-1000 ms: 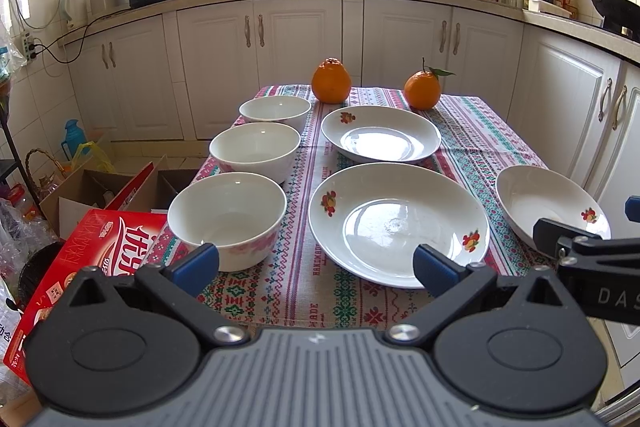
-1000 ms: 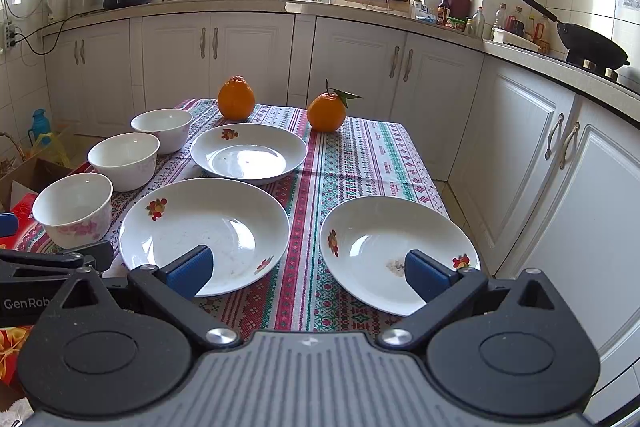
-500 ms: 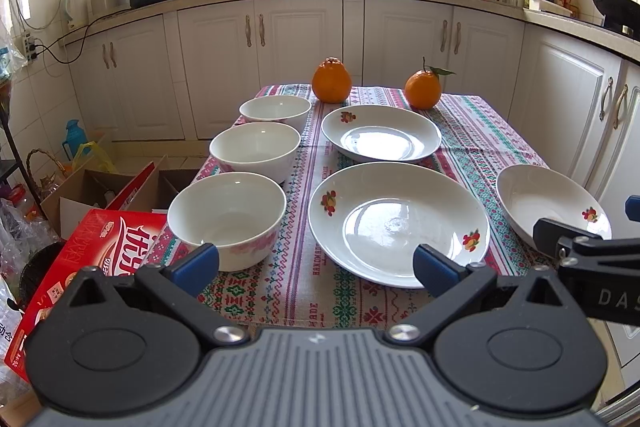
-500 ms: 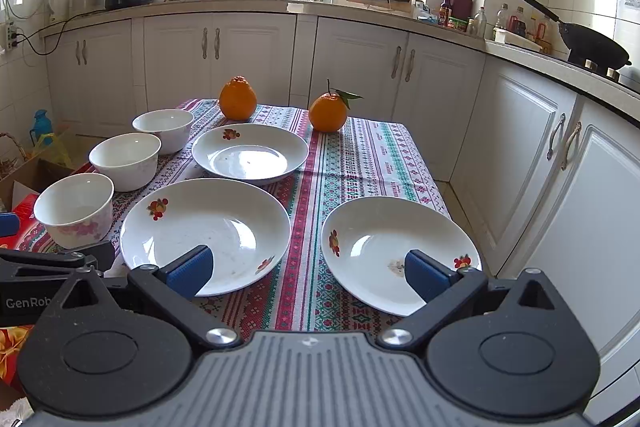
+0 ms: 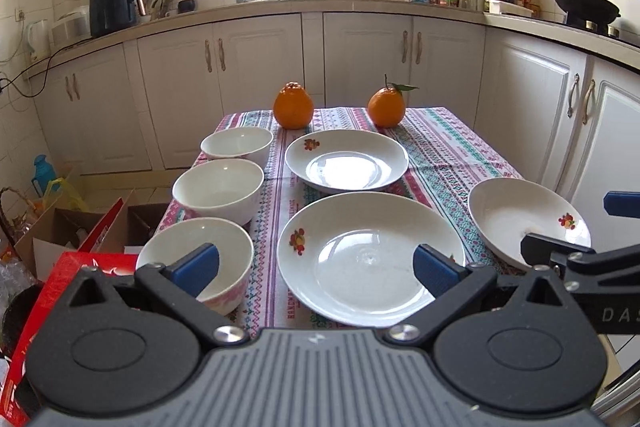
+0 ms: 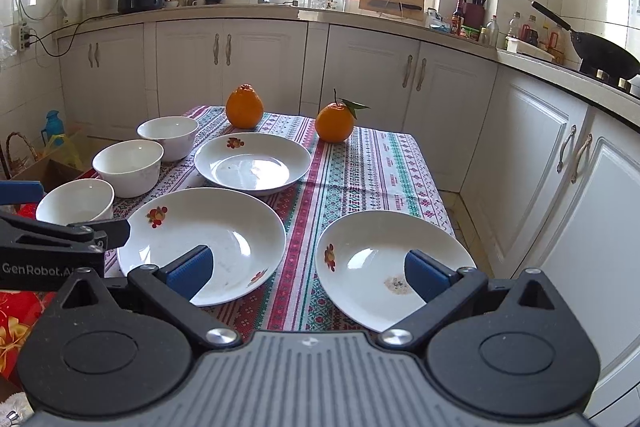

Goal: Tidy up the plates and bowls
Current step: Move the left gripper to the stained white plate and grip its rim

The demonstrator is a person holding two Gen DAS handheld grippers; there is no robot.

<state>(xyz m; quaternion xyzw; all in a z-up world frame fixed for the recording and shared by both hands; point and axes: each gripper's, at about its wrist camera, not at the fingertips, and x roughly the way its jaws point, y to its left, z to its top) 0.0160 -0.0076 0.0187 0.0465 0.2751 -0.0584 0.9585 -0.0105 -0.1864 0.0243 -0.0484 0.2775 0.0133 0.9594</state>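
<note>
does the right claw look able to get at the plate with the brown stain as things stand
Probably yes. The right claw is open and empty, and the stained plate lies just ahead of it near the table's edge, with nothing on it or between them.

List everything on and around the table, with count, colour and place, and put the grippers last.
Bowls: 3, white, in a row down the table's left side.
Plates: 3, white with small fruit prints; two in the middle, one behind the other, and one at the near right edge, with a brownish spot inside.
Oranges: 2, orange, at the far end; the right one has a stem and leaf.
Tablecloth: 1, striped red, green and white, covering the table.
Red box: 1, on the floor, left of the table.
Wok: 1, black, on the stove, far right.
Left gripper: black with blue pads, open, holding nothing.
Right gripper: same, open, holding nothing.
</note>
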